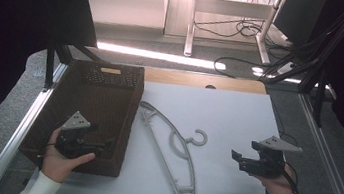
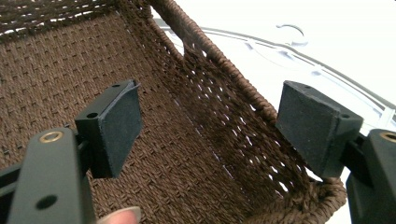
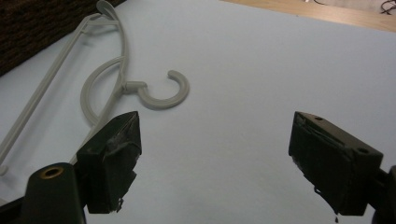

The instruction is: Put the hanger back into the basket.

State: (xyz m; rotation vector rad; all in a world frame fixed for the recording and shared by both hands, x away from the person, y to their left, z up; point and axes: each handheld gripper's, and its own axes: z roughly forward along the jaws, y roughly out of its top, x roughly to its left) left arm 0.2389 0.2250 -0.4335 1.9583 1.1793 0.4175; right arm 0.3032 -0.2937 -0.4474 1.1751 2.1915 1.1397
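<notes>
White board covers the table (image 1: pixel 227 119), with a dark floor and desk legs beyond. On it a grey hanger (image 1: pixel 173 150) lies flat just beside the brown woven basket (image 1: pixel 105 93). The left gripper (image 2: pixel 210 126) straddles the basket's near wall, jaws apart; the right gripper (image 3: pixel 215 163) hovers over bare board near the hook, jaws apart and holding nothing. Thin and flat, the hanger could slide or tip from a 1-sided pinch, or snag the weave. The right gripper's worn pads (image 3: pixel 116 144) may slip. The basket's far interior is too dark to read.
</notes>
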